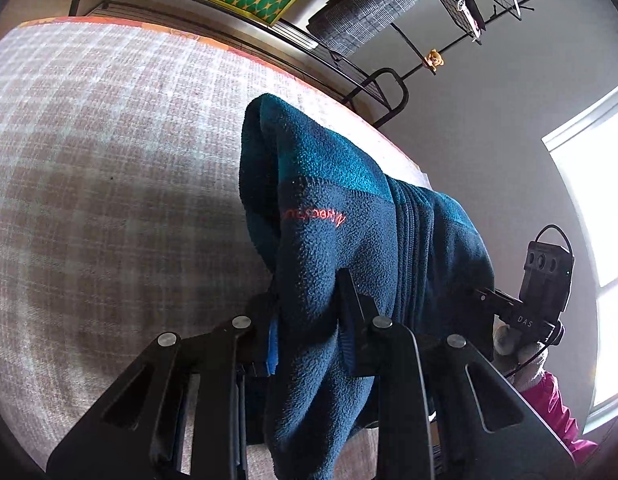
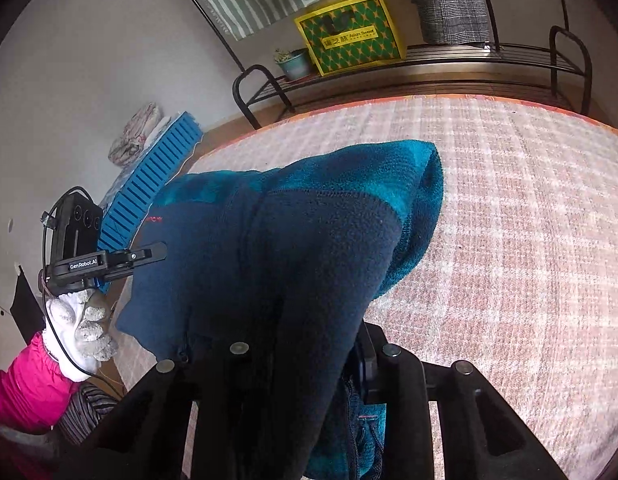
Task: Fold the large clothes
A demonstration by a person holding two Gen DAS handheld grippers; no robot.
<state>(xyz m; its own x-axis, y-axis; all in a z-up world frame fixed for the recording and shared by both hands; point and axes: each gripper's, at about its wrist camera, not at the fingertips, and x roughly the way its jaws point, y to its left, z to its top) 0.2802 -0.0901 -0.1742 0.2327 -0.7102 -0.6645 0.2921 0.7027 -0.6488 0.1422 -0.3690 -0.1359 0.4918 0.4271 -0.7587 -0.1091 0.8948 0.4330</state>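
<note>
A navy and teal fleece jacket (image 1: 329,232) with a red embroidered logo and a front zipper hangs bunched above the bed's pink-and-white checked cover (image 1: 109,160). My left gripper (image 1: 309,320) is shut on a thick fold of it, the fleece bulging between the black fingers (image 1: 351,304). In the right wrist view the same jacket (image 2: 293,248) drapes over my right gripper (image 2: 297,360), which is shut on the fabric; its left finger is buried under the fleece. The far end of the jacket still rests on the checked cover (image 2: 509,220).
A black metal rack (image 2: 449,56) behind the bed holds a yellow-green bag (image 2: 349,32) and a plant pot (image 2: 295,62). A grey checked garment (image 1: 381,4) hangs above. A blue slatted crate (image 2: 149,188) stands left. A white-gloved hand (image 2: 81,328) with a pink sleeve grips the other handle.
</note>
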